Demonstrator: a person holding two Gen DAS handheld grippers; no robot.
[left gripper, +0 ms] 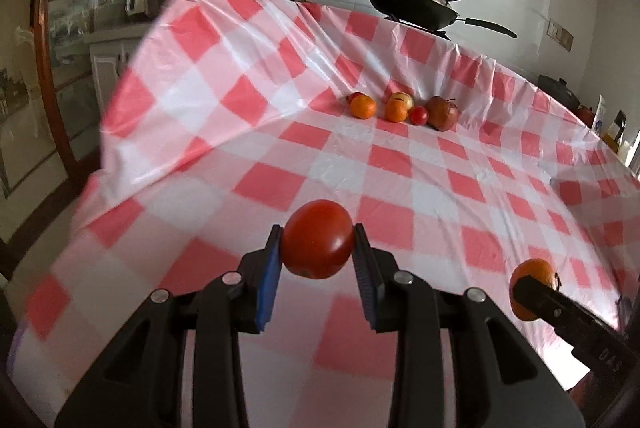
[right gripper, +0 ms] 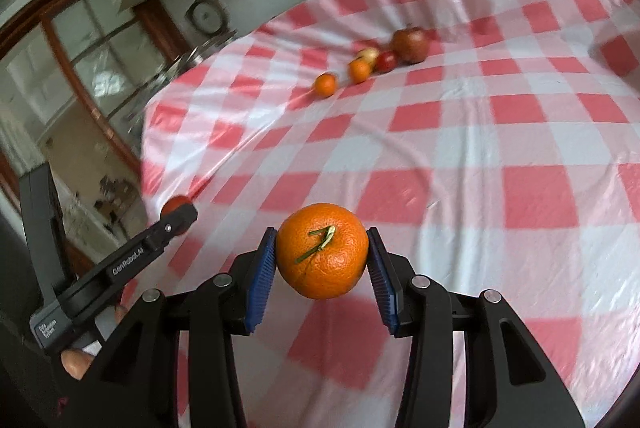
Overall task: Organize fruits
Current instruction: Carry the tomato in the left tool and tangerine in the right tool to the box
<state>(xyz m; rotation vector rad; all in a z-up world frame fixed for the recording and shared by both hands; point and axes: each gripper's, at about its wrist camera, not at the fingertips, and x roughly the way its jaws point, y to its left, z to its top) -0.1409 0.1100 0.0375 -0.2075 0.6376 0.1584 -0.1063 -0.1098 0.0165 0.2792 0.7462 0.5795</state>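
Fingers of the left gripper clamp a tomato; the right gripper clamps an orange. Both look mid-carry; next, set them beside the fruit row far ahead.

A glossy, wrinkled plastic tablecloth covers the worktop. The tomato looks smooth and shiny, the orange pitted and matt. Ribbed blue pads look rubbery.
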